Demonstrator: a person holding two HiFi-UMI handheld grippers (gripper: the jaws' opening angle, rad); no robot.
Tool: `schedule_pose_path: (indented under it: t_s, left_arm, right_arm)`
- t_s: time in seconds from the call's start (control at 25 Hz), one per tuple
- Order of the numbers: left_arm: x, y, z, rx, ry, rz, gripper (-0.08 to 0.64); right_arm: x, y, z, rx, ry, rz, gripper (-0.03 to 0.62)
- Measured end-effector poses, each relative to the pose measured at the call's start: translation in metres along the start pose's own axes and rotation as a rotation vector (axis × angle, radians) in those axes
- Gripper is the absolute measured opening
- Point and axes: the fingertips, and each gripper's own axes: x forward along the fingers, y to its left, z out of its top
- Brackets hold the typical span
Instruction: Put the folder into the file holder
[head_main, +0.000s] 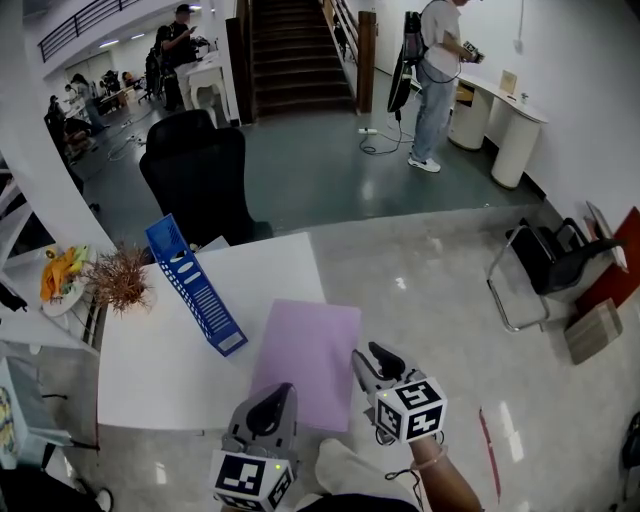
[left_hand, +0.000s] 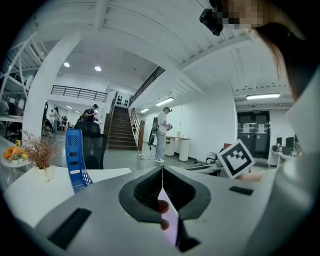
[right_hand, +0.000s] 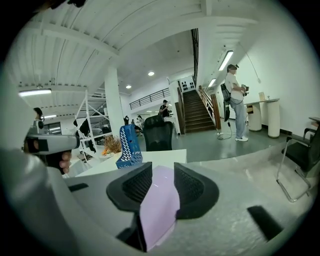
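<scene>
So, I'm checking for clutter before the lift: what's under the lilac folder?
The flat lilac plastic folder lies on the white tabletop, which shows along its left and far edges. Anything thin beneath it is covered and cannot be seen.

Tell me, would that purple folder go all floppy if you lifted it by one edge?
Probably a little: the thin purple rectangular folder is wide and sheet-like, so it may droop. It looks light for its size, lying flat on the white table. Its smooth face could slip in a pinch.
</scene>
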Motion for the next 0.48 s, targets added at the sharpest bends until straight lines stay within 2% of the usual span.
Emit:
schedule_pose_path:
  t_s: [0.48]
  left_arm:
    - [0.05,0.019,-0.014,-0.022,0.044,-0.006,0.006]
  right_arm:
    - [0.06,-0.048,-0.033,0.108,0.103,-0.003,0.149]
